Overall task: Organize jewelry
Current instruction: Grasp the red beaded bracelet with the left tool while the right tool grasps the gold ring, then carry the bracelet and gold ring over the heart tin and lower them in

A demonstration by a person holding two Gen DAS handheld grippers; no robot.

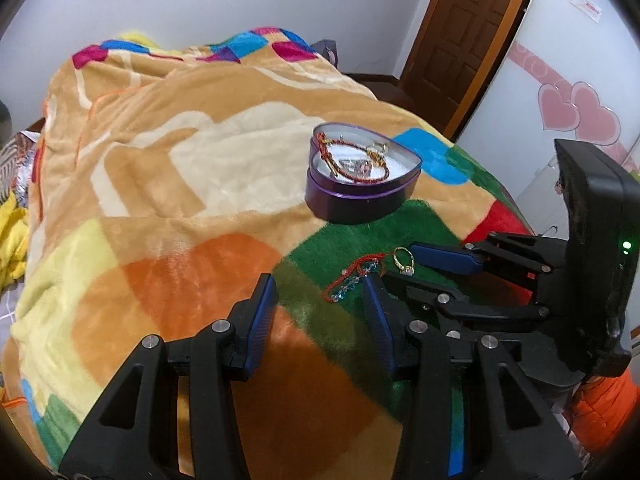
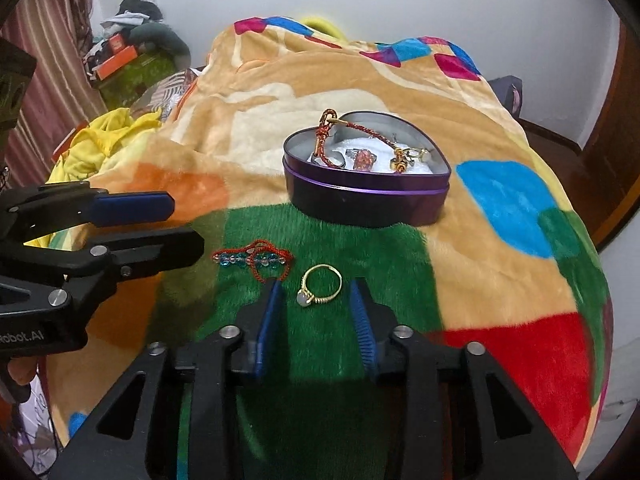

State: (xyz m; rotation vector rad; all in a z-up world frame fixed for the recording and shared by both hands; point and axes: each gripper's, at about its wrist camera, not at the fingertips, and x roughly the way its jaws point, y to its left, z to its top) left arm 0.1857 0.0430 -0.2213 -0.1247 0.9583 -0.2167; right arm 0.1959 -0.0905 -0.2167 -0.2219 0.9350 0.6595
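A gold ring (image 2: pixel 320 289) with a pale stone lies on the green patch of the blanket, between the fingers of my right gripper (image 2: pixel 316 294). Its blue pads stand apart from the ring, so it is open. Left of it lies a red cord bracelet (image 2: pixel 252 259) with blue beads. My left gripper (image 1: pixel 320 286) is open just beside that bracelet (image 1: pixel 352 280), and nothing is between its fingers. Behind them a purple heart-shaped tin (image 2: pixel 368 200) stands open with a red cord bracelet and rings inside. In the left wrist view the right gripper (image 1: pixel 402 266) straddles the ring (image 1: pixel 408 269) in front of the tin (image 1: pixel 360 200).
A multicoloured fleece blanket (image 1: pixel 180 200) covers the bed and falls away at the right edge. A yellow cloth (image 2: pixel 108 136) and a pile of clutter (image 2: pixel 132 52) lie at the far left. A brown door (image 1: pixel 460 20) is at the back right.
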